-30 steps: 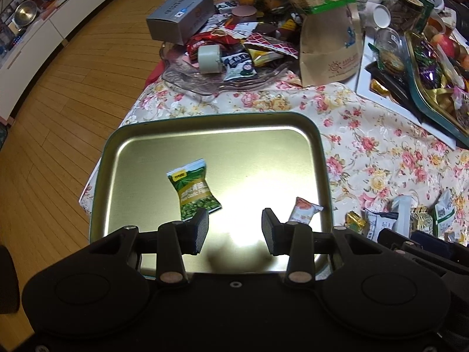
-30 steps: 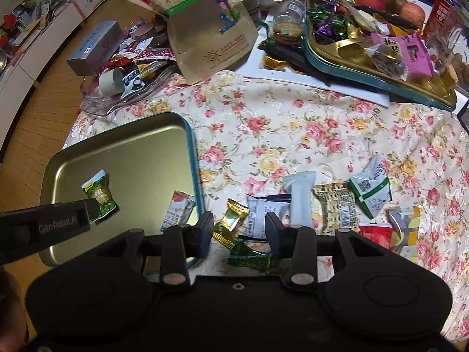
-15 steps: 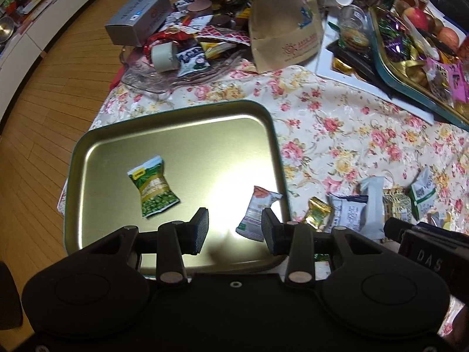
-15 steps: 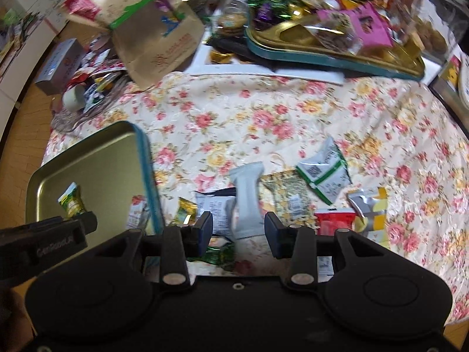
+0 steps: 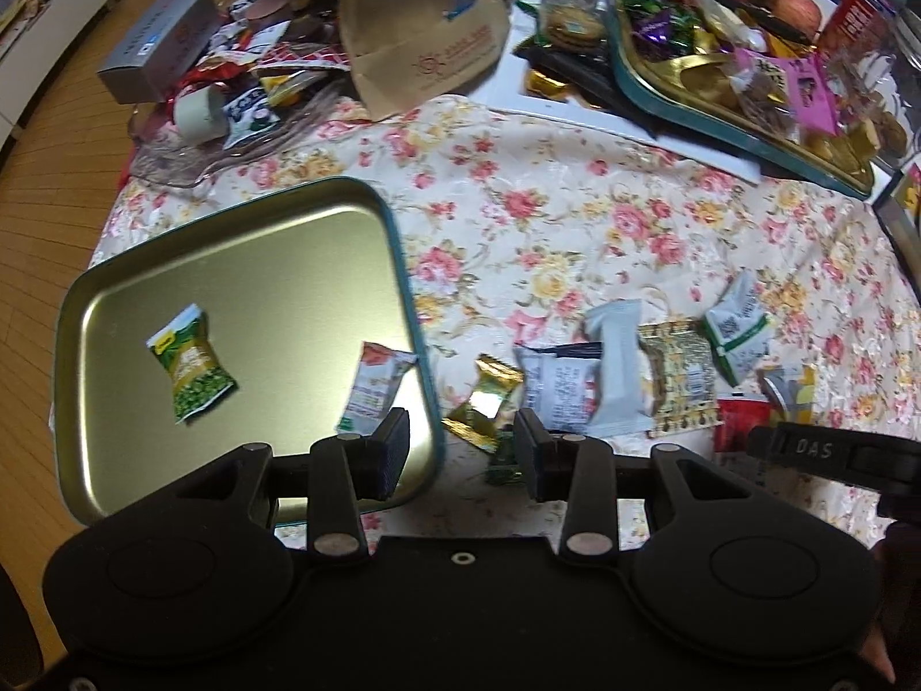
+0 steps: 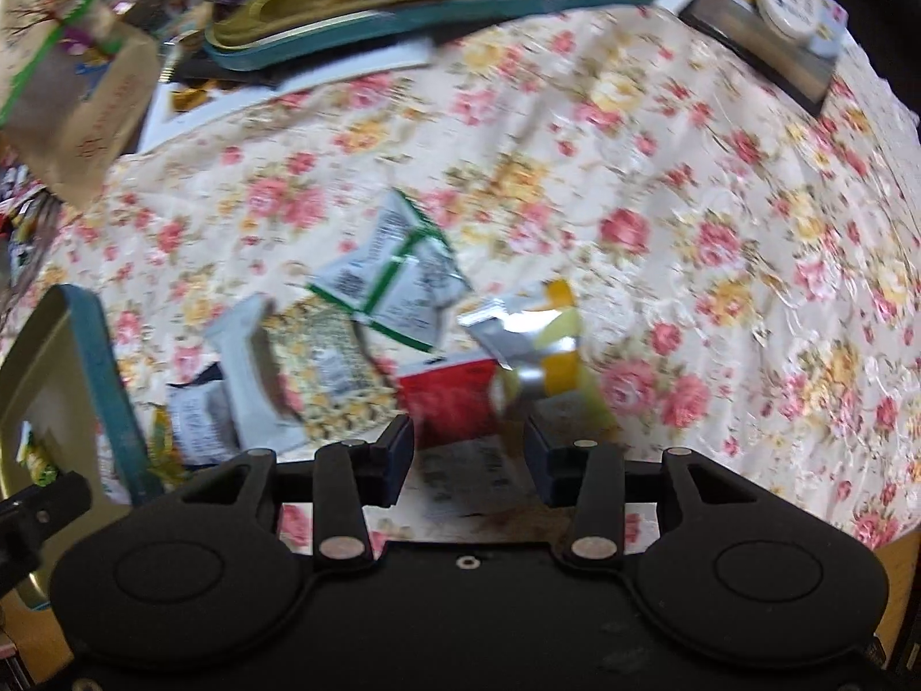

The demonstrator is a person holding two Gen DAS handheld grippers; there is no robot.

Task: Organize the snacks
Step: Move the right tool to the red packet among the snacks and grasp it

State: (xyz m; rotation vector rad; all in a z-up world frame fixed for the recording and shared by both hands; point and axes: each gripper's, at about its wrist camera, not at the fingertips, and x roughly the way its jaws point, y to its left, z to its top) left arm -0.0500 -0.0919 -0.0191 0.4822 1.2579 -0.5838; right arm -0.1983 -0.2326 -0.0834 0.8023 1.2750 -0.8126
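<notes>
The left tongs (image 5: 460,455) hang open with nothing between them, just above the near right corner of the gold tray (image 5: 242,242), which sits on the floral tablecloth (image 5: 575,201) covering the desk. Inside the tray lie two snacks: a green pea packet (image 5: 193,365) toward the left and a white-and-orange packet (image 5: 374,386) close against the right rim. Just beside the tray, on the cloth, a row of loose snacks runs to the right: a gold-wrapped candy (image 5: 489,397), a white printed packet (image 5: 555,388), a plain white bar wrapper (image 5: 616,368) lying partly over it, a yellow patterned packet (image 5: 679,386), and a white-and-green sachet (image 5: 737,334).

The right tongs (image 6: 467,452) are also open and empty, poised just over a red packet (image 6: 446,397) and a silver-and-yellow wrapper (image 6: 529,340); this view is blurred. A second, fuller tray (image 5: 719,115) sits well apart at the far side, beside a brown paper bag (image 5: 426,29).
</notes>
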